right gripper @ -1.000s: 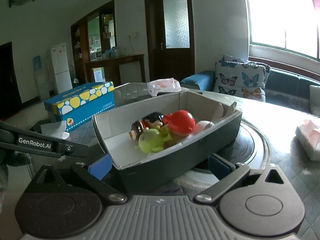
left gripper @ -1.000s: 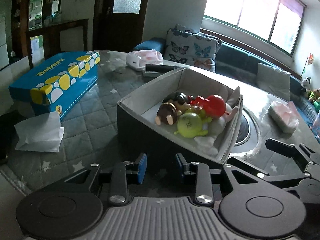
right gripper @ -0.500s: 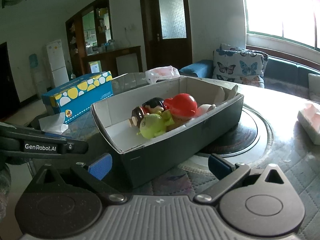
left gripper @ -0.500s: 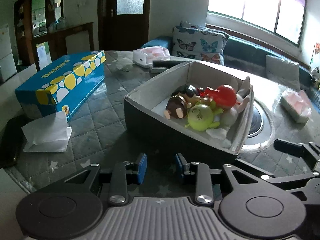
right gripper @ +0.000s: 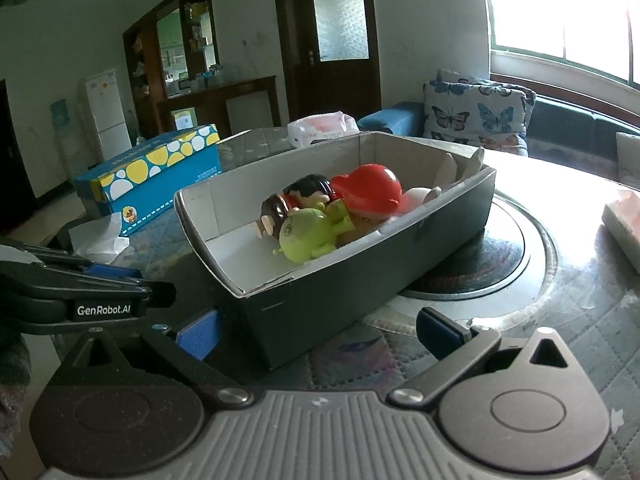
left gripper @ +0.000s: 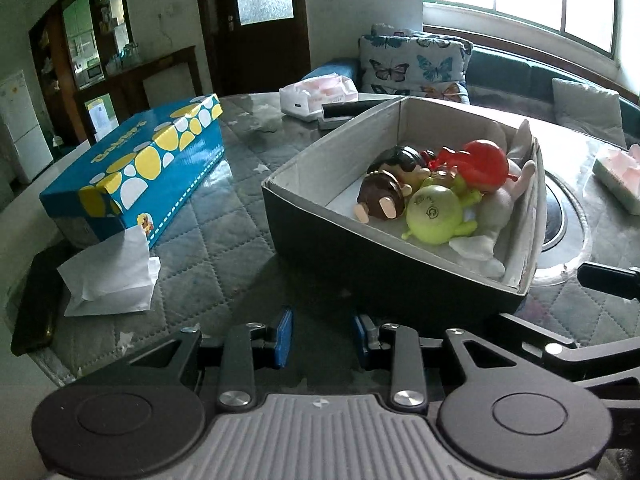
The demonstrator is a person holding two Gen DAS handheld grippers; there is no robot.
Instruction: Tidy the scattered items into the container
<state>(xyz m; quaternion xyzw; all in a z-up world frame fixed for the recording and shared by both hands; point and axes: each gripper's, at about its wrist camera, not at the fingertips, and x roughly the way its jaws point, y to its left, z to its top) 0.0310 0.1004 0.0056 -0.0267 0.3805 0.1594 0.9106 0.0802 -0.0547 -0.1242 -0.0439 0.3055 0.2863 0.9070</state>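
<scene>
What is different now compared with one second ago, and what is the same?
The left gripper has tilted and drawn back a little from the box. Nothing was grasped or released. Both grippers remain open and empty, the toys stay in the box, and the tissue box is unmoved.

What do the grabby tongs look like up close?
Both are black, made of flat linked bars joined with shiny silver screws, with round black discs at the back and a ribbed grey plate between them. The left tongs and the right tongs both have blue pads on their fingertips. The left one has "GenRobot.AI" printed in white on its side.
</scene>
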